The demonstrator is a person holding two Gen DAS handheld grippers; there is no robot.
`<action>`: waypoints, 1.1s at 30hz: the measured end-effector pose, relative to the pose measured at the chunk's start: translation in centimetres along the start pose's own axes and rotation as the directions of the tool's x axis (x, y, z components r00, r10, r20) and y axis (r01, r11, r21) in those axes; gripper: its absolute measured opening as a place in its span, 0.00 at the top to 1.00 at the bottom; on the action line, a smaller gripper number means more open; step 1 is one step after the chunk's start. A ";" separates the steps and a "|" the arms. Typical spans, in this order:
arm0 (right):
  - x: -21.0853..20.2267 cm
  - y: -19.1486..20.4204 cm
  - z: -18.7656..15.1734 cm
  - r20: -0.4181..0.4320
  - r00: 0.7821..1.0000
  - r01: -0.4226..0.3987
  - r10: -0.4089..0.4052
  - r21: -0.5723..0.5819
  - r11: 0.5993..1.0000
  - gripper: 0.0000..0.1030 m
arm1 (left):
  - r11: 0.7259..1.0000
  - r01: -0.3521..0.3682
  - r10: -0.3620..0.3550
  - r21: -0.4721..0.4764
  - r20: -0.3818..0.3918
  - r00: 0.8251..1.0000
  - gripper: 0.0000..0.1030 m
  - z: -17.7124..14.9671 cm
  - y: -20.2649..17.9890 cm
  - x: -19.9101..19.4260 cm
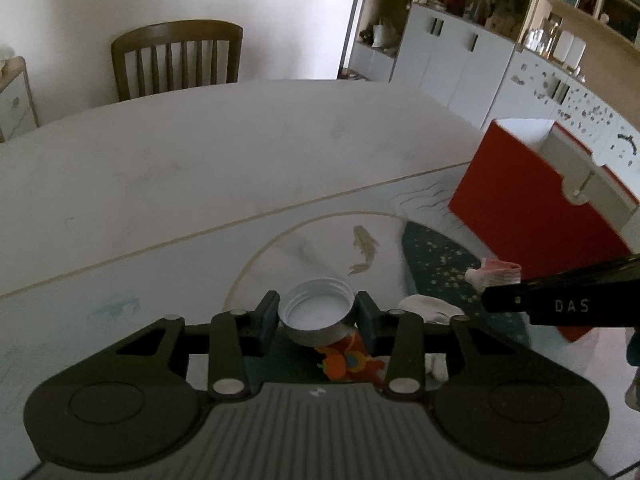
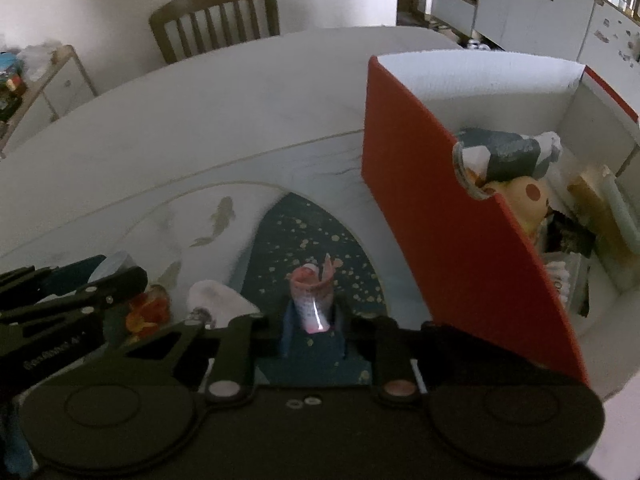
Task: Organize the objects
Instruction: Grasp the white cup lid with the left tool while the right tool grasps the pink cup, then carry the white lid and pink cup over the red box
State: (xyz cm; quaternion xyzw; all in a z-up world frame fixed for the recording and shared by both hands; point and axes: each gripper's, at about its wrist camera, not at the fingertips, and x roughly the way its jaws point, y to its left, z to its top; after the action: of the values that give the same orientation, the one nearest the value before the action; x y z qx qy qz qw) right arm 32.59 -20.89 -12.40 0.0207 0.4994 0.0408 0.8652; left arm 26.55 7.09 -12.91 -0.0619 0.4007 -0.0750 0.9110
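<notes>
Both claws loaded, red box part filled

L wrist view: left gripper point(image 1: 316, 314) clenched on a white round plastic screw lid point(image 1: 316, 312), held open side up above the patterned table mat point(image 1: 120, 272), near its front edge; an orange printed packet point(image 1: 348, 362) and a white crumpled cloth point(image 1: 430, 308) lie below, still to sort. R wrist view: right gripper point(image 2: 312, 320) nearly closed, grasping a small pink crinkled wrapper point(image 2: 312, 292) over the mat, just left of the red-walled white cardboard box point(image 2: 460, 216) at the table's right edge. Box already holds several items, so sorting looks roughly midway.

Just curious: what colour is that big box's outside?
Red box, white inside; clearest in the right wrist view.
</notes>
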 end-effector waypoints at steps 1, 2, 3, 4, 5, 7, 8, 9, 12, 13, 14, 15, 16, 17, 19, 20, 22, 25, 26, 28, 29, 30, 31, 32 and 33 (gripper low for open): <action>-0.4 -0.1 -0.1 0.001 1.000 -0.011 0.011 0.002 1.000 0.81 | 1.000 0.000 0.000 -0.004 0.002 1.000 0.61 -0.1 0.0 -0.5; -0.9 -0.2 -0.2 0.002 1.000 -0.021 0.021 0.003 1.000 0.81 | 1.000 -0.001 0.001 -0.011 0.001 1.000 0.61 -0.1 0.1 -0.9; -1.3 -0.3 -0.3 0.003 1.000 -0.030 0.030 0.002 1.000 0.81 | 1.000 0.002 -0.002 -0.021 0.001 1.000 0.61 -0.1 0.1 -1.3; -1.8 -0.4 -0.4 0.005 0.999 -0.041 0.041 0.000 0.999 0.81 | 1.000 0.005 -0.005 -0.028 0.001 1.000 0.61 -0.1 0.1 -1.7; -2.3 -0.5 -0.4 0.009 0.999 -0.052 0.052 -0.004 0.999 0.81 | 1.000 0.005 -0.005 -0.031 0.002 1.000 0.61 -0.1 0.0 -2.2; -3.4 -0.7 -0.5 0.016 0.997 -0.070 0.070 -0.010 0.997 0.81 | 0.999 0.011 -0.011 -0.034 0.005 1.000 0.61 -0.1 -0.3 -3.2; -4.1 -0.8 -0.6 0.022 0.996 -0.081 0.081 -0.012 0.997 0.81 | 0.999 0.020 -0.019 -0.035 0.007 1.000 0.61 -0.2 -0.6 -3.8; -4.7 -0.9 -0.6 0.029 0.995 -0.091 0.091 -0.015 0.996 0.81 | 0.999 0.025 -0.025 -0.035 0.008 1.000 0.61 -0.1 -0.8 -4.2; -6.8 -1.1 -0.8 0.056 0.993 -0.106 0.108 -0.030 0.994 0.81 | 0.999 0.037 -0.037 -0.035 0.008 0.999 0.61 -0.1 -1.8 -5.6; -7.5 -1.3 -0.8 0.066 0.991 -0.110 0.112 -0.033 0.993 0.81 | 0.999 0.041 -0.041 -0.036 0.005 0.999 0.61 0.0 -2.2 -6.0; -8.1 -1.4 -0.8 0.077 0.991 -0.111 0.113 -0.036 0.993 0.81 | 0.998 0.045 -0.045 -0.036 0.007 0.999 0.61 0.1 -2.6 -6.4; -8.6 -1.6 -0.8 0.086 0.990 -0.109 0.112 -0.039 0.993 0.81 | 0.998 0.049 -0.049 -0.035 0.013 0.999 0.61 0.2 -3.0 -6.9; -9.1 -1.7 -0.8 0.093 0.989 -0.110 0.113 -0.043 0.993 0.81 | 0.998 0.055 -0.055 -0.035 0.018 0.998 0.61 0.3 -3.5 -7.3; -9.6 -1.9 -0.8 0.099 0.988 -0.113 0.117 -0.044 0.993 0.81 | 0.997 0.062 -0.061 -0.038 0.022 0.998 0.61 0.5 -3.8 -7.6; -10.5 -2.4 -0.6 0.113 0.987 -0.112 0.117 -0.049 0.992 0.81 | 0.997 0.075 -0.074 -0.033 0.035 0.997 0.61 0.9 -4.8 -8.3; -11.0 -2.7 -0.6 0.120 0.986 -0.114 0.119 -0.050 0.992 0.81 | 0.996 0.080 -0.078 -0.026 0.041 0.996 0.61 1.0 -5.3 -8.6; -11.9 -3.4 -0.4 0.135 0.983 -0.120 0.126 -0.050 0.992 0.81 | 0.996 0.093 -0.092 -0.008 0.057 0.994 0.61 1.4 -6.4 -9.2; -12.7 -4.6 -0.1 0.155 0.979 -0.122 0.129 -0.051 0.991 0.81 | 0.994 0.103 -0.105 0.024 0.075 0.992 0.61 2.1 -8.2 -9.8; -13.1 -5.0 0.0 0.162 0.978 -0.123 0.130 -0.050 0.991 0.81 | 0.994 0.107 -0.109 0.031 0.080 0.991 0.61 2.2 -8.8 -9.9; -13.7 -5.8 0.1 0.173 0.976 -0.128 0.134 -0.049 0.991 0.81 | 0.993 0.114 -0.117 0.041 0.087 0.989 0.61 2.7 -10.0 -10.0; -13.9 -6.3 0.3 0.177 0.975 -0.131 0.138 -0.049 0.990 0.81 | 0.992 0.119 -0.123 0.047 0.090 0.988 0.61 2.9 -10.6 -10.0; -14.1 -6.7 0.4 0.182 0.973 -0.133 0.141 -0.052 0.990 0.81 | 0.991 0.120 -0.125 0.054 0.094 0.988 0.61 3.1 -11.2 -10.0; -14.3 -7.2 0.5 0.187 0.972 -0.133 0.141 -0.055 0.990 0.81 | 0.991 0.118 -0.123 0.061 0.098 0.988 0.61 3.3 -11.9 -10.0; -14.5 -7.7 0.6 0.192 0.971 -0.133 0.141 -0.058 0.989 0.81 | 0.991 0.116 -0.122 0.066 0.102 0.987 0.61 3.5 -12.6 -9.9; -14.6 -8.1 0.7 0.194 0.970 -0.135 0.144 -0.058 0.989 0.81 | 0.991 0.115 -0.122 0.069 0.105 0.987 0.61 3.7 -13.3 -9.8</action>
State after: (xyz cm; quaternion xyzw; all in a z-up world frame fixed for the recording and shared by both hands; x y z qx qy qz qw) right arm 26.31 -30.30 -0.14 0.0404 0.4071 0.1101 0.9058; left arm 21.56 -3.94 -1.08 -0.0610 0.3434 -0.1382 0.9270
